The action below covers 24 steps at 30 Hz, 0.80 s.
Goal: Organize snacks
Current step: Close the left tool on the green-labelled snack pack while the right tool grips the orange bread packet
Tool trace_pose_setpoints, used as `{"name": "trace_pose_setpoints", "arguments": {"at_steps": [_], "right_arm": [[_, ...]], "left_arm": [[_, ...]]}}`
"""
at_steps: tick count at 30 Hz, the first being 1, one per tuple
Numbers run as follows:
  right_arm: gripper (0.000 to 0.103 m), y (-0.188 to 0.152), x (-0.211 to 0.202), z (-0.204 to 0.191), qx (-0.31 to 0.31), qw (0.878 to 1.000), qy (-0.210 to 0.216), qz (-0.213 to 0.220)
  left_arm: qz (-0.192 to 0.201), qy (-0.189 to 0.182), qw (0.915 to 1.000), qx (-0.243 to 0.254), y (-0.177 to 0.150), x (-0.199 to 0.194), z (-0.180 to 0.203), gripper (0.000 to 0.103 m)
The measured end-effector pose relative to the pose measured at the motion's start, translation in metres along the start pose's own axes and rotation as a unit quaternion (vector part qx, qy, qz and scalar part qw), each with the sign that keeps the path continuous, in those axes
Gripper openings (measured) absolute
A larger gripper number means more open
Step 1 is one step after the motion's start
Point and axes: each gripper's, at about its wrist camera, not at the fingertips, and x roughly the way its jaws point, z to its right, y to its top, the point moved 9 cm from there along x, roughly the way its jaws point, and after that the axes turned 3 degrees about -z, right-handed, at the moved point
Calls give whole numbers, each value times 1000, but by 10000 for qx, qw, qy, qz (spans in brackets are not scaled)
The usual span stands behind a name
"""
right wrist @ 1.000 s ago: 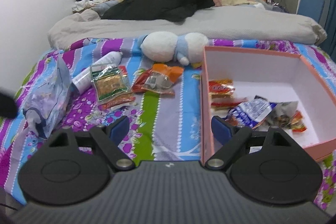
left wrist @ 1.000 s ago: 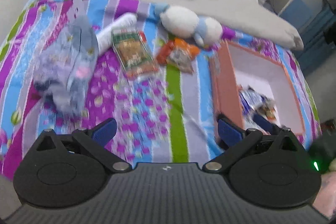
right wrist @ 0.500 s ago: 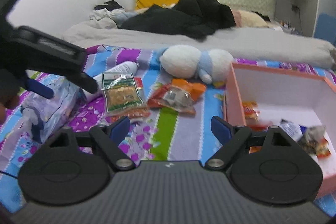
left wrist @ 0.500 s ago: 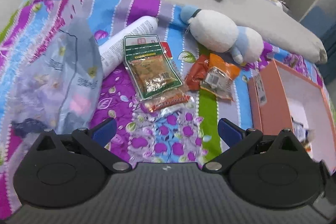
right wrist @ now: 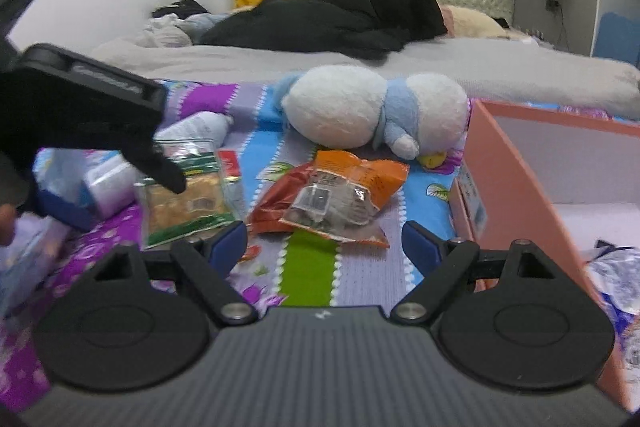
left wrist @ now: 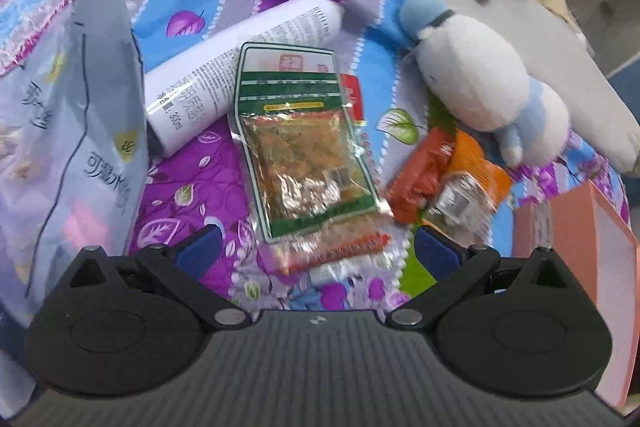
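Note:
A green-bordered clear snack packet lies on the striped bedspread, with a red-edged packet under its near end. My left gripper hangs open just above that near end, nothing between its pads. To the right lie orange snack packets. My right gripper stands open low over the bedspread, right in front of the orange packets. The pink box at the right holds several wrapped snacks.
A white spray bottle and a pale tissue pack lie left of the green packet. A white and blue plush toy rests behind the snacks. Grey blanket and dark clothes cover the far bed.
My left gripper has swung left and sunk from beside the box to just over the green packet. My right gripper has come lower and forward, closer to the orange packets. Both stay open.

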Motion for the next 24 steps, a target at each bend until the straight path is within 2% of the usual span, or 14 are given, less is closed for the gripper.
{"name": "trace_pose_setpoints", "arguments": {"at_steps": [3,8,11,17,18,24], "right_arm": [[86,1,24,7,41,9999,-112,-39],[86,2,55,16,415,9990,-61,-143],[86,3,67,16,432,9990,19,-131],[86,0,90,14,411,9986,100,-310],[85,-1,91,14,423,9985,102,-322],[76,-2,87,15,381,9986,96,-362]], "left_arm": [[-39,-29,9999,-123,5,14,-4,102],[-41,-33,9999,-95,9,33,-5,102],[-76,-54,9999,-40,9,43,-5,100],[-51,-87,9999,48,10,51,-7,80],[-29,-72,9999,83,11,51,-7,72],[28,-117,9998,161,12,46,-10,54]]}}
